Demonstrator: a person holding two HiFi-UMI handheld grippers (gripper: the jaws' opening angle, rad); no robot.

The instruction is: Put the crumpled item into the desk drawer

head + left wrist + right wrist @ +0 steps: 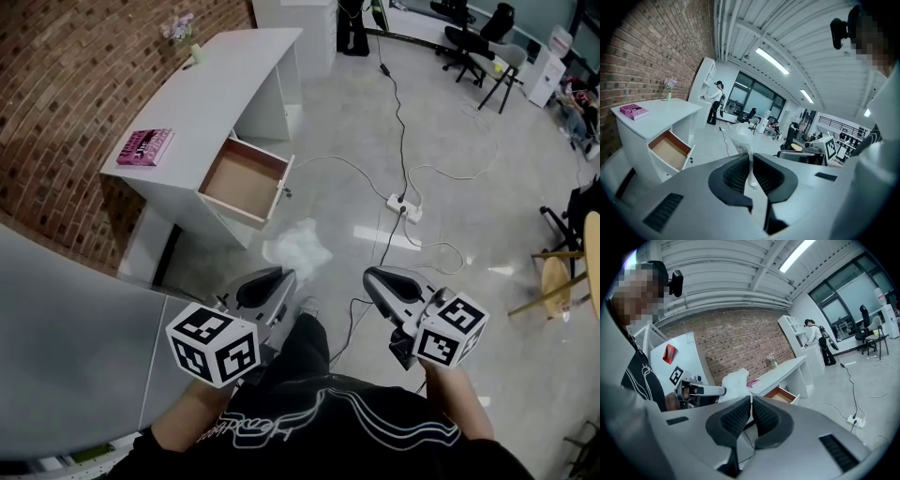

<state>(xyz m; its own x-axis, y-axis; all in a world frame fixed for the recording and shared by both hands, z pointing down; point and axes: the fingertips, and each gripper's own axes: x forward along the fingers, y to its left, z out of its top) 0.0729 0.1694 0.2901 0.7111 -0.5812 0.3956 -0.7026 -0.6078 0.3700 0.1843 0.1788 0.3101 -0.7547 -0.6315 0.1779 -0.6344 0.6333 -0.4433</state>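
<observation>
The crumpled item (298, 246) is a white, translucent plastic wad. It hangs off the tip of my left gripper (284, 276) above the floor, in front of the desk. In the left gripper view a thin strip of it is pinched between the shut pads (736, 174), and the wad (739, 139) bulges beyond them. My right gripper (372, 277) is held beside it, shut and empty (752, 401). From the right gripper view the wad (736, 383) shows at the left gripper's tip. The white desk (216, 84) has its drawer (278, 192) pulled open, with a bare brown bottom.
A pink book (145, 147) and a small vase of flowers (183, 33) sit on the desk, which stands against a brick wall. A power strip (405, 208) and cables lie on the floor to the right. Chairs (562, 272) stand at the right edge. A person (715, 101) stands far back.
</observation>
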